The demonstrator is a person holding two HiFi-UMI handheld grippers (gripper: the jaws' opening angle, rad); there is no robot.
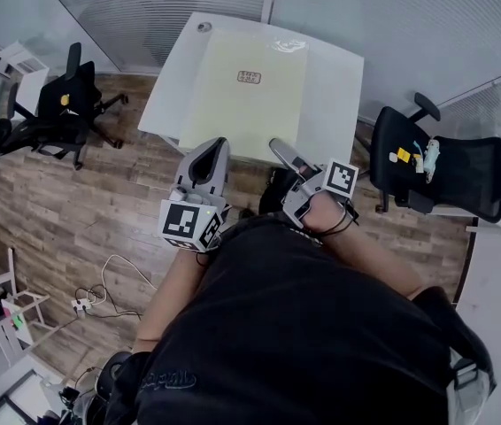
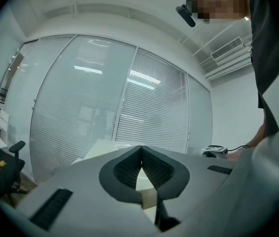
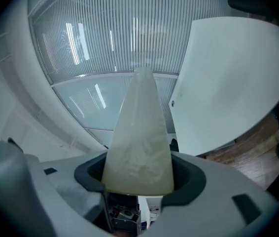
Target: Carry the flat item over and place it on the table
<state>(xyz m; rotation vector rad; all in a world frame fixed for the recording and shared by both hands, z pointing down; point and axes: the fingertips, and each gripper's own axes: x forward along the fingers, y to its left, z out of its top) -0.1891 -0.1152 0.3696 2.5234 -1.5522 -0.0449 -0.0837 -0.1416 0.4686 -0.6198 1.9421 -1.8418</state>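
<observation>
At the white table's (image 1: 339, 78) near edge, your right gripper (image 3: 139, 177) is clamped on the pale flat sheet (image 1: 246, 104), which spreads over the tabletop; your left gripper's (image 2: 140, 154) jaws are pressed together

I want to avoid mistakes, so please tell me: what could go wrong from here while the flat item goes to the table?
1. The right gripper holds the item only at its near end; the long free part could swing or slip out.
2. A sheet already covers much of the table; the item may land on it and shift it.
</observation>
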